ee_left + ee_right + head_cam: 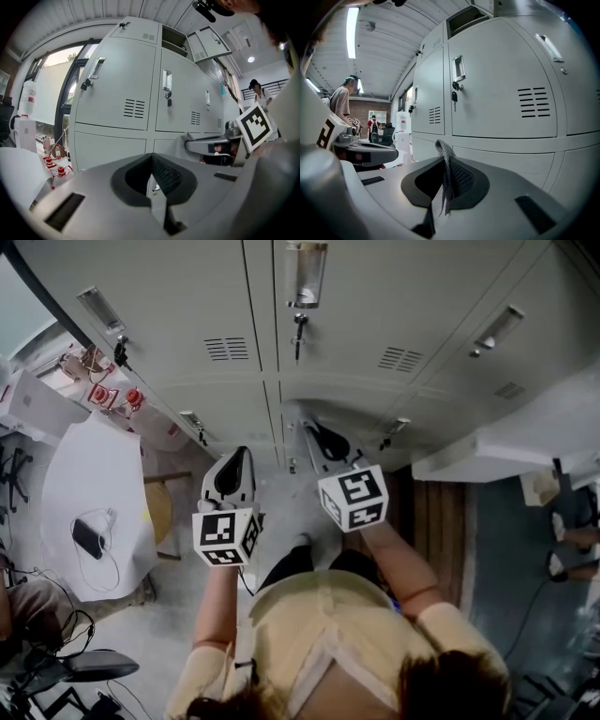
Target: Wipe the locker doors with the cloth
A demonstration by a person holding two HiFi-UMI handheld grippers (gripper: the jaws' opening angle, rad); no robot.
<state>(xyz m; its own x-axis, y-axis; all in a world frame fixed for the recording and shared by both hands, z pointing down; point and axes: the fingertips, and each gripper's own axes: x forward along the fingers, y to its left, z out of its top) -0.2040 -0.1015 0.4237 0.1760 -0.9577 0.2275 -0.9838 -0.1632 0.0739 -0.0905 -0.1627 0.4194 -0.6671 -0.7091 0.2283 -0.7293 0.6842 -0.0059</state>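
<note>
The right hand-held gripper (445,165) has its jaws closed on a thin strip of grey woven cloth (441,150), which pokes up just past the tips. How much hangs below cannot be seen. The left hand-held gripper (151,165) is closed too, with nothing between its jaws. Both are held near the locker doors (501,79) without touching them, so wiping of the door ahead has apparently not begun. To do it well, more cloth than this sliver probably needs to face the metal, so that bare jaw tips do not scrape the paint. Press lightly, sweep in overlapping passes, and steer round the handle (459,68) and the key (454,96). The left gripper could help spread the cloth first.
</note>
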